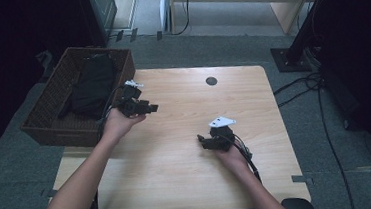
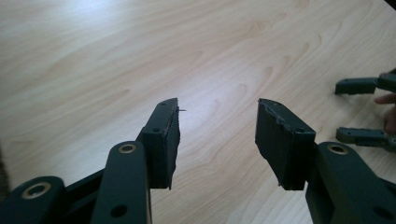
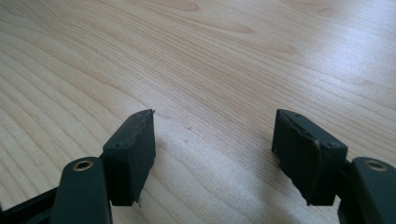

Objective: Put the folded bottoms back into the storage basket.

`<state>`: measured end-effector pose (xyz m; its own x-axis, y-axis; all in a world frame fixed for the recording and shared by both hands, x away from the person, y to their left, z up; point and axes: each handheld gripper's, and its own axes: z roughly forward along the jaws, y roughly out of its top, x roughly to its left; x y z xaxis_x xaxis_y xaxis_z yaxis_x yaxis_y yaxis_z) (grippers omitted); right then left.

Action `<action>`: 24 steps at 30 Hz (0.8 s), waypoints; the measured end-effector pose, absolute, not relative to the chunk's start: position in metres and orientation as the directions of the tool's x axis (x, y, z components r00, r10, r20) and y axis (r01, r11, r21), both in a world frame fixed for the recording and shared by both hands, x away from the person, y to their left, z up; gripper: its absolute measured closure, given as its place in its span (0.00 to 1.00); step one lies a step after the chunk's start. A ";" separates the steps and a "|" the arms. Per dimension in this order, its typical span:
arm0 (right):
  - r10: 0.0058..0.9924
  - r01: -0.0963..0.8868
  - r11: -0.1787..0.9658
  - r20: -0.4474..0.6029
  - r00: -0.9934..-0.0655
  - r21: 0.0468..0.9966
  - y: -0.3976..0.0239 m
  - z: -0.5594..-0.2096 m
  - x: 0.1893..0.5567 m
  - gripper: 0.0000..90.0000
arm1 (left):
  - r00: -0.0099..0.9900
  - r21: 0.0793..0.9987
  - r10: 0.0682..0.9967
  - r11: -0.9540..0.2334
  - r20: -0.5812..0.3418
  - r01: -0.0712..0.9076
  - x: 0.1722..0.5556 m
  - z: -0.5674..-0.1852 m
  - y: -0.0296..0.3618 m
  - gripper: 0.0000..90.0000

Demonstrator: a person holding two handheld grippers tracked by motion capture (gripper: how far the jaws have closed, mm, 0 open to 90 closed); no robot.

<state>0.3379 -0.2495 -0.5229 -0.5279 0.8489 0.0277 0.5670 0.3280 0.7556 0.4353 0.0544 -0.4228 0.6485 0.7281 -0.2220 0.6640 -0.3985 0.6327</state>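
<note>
Jaws of both grippers, left (image 1: 151, 107) and right (image 1: 201, 140), released, nothing between. Black cloth (image 1: 92, 87) lies in basket (image 1: 50, 130) at 10 o'clock. Stowing looks done; surface (image 1: 189, 179) bare.

Left black two-jaw gripper (image 1: 146, 108): held in bare left hand (image 1: 119, 122), forearm extended, jaws parted, nothing between. Right black two-jaw gripper (image 1: 202, 141): in right hand (image 1: 230, 156), jaws wide, empty.
</note>
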 end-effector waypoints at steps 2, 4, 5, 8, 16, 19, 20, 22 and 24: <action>0.850 0.568 0.327 0.027 -0.526 0.755 -0.249 -0.523 0.338 0.34 | 0.671 0.632 0.703 -0.413 -0.236 0.656 0.431 -0.428 0.049 0.52; 0.850 0.568 0.327 0.027 -0.526 0.756 -0.249 -0.523 0.338 0.34 | 0.689 0.640 0.688 -0.429 -0.226 0.638 0.426 -0.433 0.045 0.51; 0.850 0.568 0.326 0.027 -0.525 0.756 -0.249 -0.523 0.338 0.34 | 0.697 0.639 0.683 -0.440 -0.217 0.630 0.424 -0.435 0.042 0.50; 0.851 0.568 0.326 0.027 -0.525 0.756 -0.249 -0.523 0.338 0.34 | 0.710 0.633 0.676 -0.464 -0.198 0.619 0.418 -0.446 0.036 0.47; 0.845 0.566 0.332 0.030 -0.535 0.754 -0.246 -0.523 0.341 0.34 | 0.749 0.631 0.632 -0.501 -0.201 0.592 0.402 -0.471 0.022 0.45; 0.839 0.561 0.339 0.027 -0.543 0.755 -0.244 -0.523 0.343 0.33 | 0.763 0.635 0.620 -0.517 -0.184 0.573 0.396 -0.479 0.015 0.44; 0.839 0.562 0.338 0.029 -0.544 0.755 -0.244 -0.523 0.344 0.33 | 0.769 0.638 0.615 -0.525 -0.173 0.564 0.394 -0.481 0.013 0.44; 0.838 0.562 0.342 0.027 -0.546 0.754 -0.243 -0.523 0.344 0.33 | 0.780 0.630 0.608 -0.550 -0.148 0.548 0.391 -0.487 0.008 0.44; 0.838 0.562 0.342 0.027 -0.546 0.754 -0.243 -0.523 0.344 0.33 | 0.790 0.624 0.601 -0.571 -0.125 0.533 0.387 -0.492 0.004 0.43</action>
<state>0.3445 -0.2429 -0.5227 -0.5456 0.8376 0.0266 0.5616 0.3418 0.7535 0.3869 0.0042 -0.4917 0.7896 0.6008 -0.1245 0.5331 -0.5713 0.6240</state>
